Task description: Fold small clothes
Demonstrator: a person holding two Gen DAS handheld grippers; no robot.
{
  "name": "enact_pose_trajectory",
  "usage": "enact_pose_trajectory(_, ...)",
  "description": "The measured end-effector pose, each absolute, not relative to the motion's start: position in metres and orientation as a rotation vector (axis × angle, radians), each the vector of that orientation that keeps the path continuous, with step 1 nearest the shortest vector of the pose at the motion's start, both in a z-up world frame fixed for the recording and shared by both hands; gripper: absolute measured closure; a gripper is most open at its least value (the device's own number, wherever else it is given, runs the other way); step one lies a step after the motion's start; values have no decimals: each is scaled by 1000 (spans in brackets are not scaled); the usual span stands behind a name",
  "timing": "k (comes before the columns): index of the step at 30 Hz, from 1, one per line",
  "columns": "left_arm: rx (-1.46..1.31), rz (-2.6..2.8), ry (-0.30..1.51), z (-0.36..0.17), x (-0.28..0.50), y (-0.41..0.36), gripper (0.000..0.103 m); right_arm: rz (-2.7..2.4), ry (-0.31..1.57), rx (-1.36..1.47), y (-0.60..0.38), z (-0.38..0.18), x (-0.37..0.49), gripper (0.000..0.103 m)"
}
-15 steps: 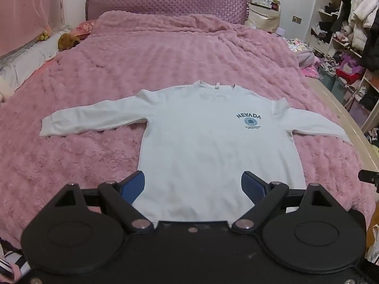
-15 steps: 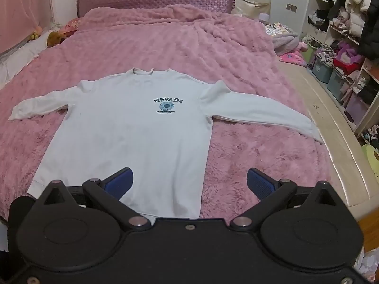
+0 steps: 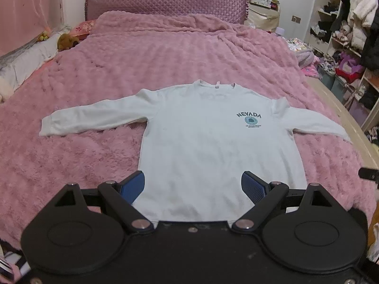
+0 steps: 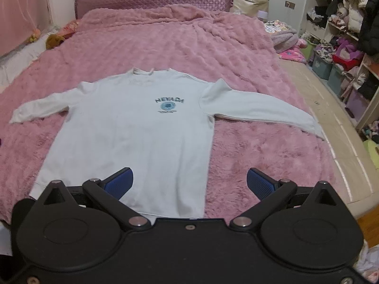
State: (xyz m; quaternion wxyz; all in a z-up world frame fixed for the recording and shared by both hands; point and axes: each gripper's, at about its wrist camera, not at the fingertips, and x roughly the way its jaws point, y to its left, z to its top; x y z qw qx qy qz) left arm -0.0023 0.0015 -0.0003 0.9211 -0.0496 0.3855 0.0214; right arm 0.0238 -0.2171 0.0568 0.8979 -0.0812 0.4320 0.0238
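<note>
Left wrist view first: the big pink bed (image 3: 165, 54) fills the scene, and on its fluffy blanket the white sweatshirt (image 3: 213, 142) lies flat, face up, both sleeves spread wide, with no fold made and the whole job seemingly ahead. Left gripper (image 3: 193, 184) hovers over the hem, jaws apart, empty; right gripper (image 4: 188, 182) likewise spread, holding nothing.
</note>
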Motion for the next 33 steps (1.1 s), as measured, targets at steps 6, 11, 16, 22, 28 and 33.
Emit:
enact_pose_trajectory(6, -115, 53, 783, 1, 0, 5, 12, 61, 889, -217, -208, 53, 24, 3)
enact_pose_trajectory(11, -136, 65, 775, 0, -3, 9, 12, 61, 895, -218, -205, 52, 23, 3)
enact_pose_trajectory(16, -132, 76, 779, 1, -8, 9, 12, 46, 886, -224, -201, 57, 19, 3)
enact_pose_trajectory(22, -106, 59, 715, 2, -23, 5, 12, 34, 839, -223, -191, 70, -1, 3)
enact_pose_trajectory(28, -127, 57, 699, 8, -30, 1, 12, 46, 807, -214, -183, 79, -10, 3)
enact_pose_trajectory(33, -102, 90, 713, 13, -41, -1, 12, 89, 786, -216, -175, 82, -10, 3)
